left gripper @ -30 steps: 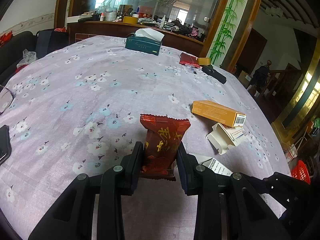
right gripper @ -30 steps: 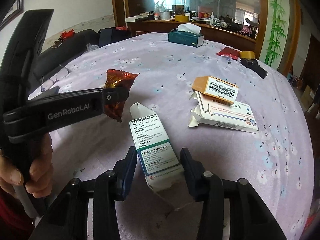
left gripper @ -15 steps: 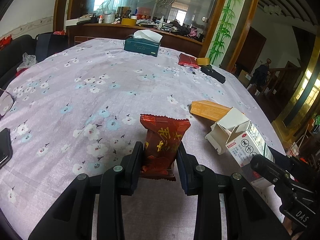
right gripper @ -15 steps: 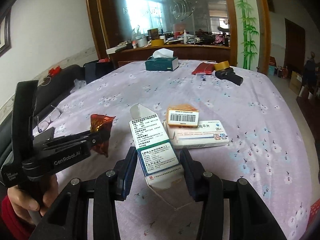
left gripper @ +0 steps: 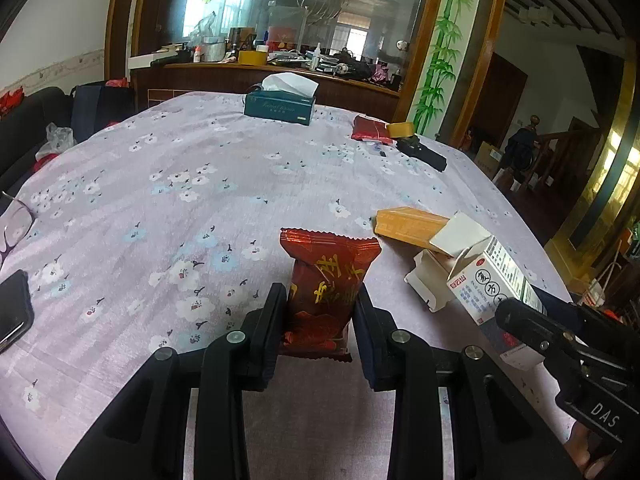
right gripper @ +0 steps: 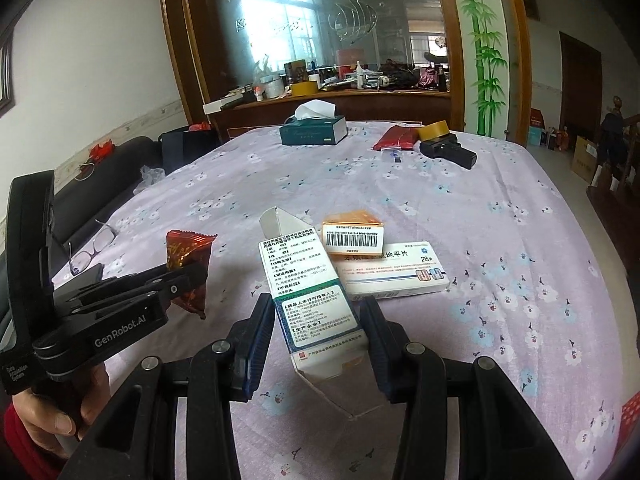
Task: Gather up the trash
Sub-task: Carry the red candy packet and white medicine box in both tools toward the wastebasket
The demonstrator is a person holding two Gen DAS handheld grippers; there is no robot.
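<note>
My left gripper (left gripper: 318,300) is shut on a red snack wrapper (left gripper: 326,280) and holds it upright above the table; it also shows in the right wrist view (right gripper: 188,268). My right gripper (right gripper: 316,308) is shut on an open white and green medicine box (right gripper: 308,284), lifted off the cloth; this box shows at the right of the left wrist view (left gripper: 486,280). An orange box (right gripper: 354,234) lies on a flat white medicine box (right gripper: 394,274) on the table beyond.
The table has a purple floral cloth (left gripper: 180,184). At its far end are a green tissue box (right gripper: 312,130), a red packet (right gripper: 394,138), a tape roll (right gripper: 432,130) and a black device (right gripper: 448,152). Glasses (right gripper: 90,250) and a phone (left gripper: 14,308) lie at the left edge.
Both grippers have risen with their loads. The right gripper lifted the medicine box off the table, and it came into the left wrist view at the right.
</note>
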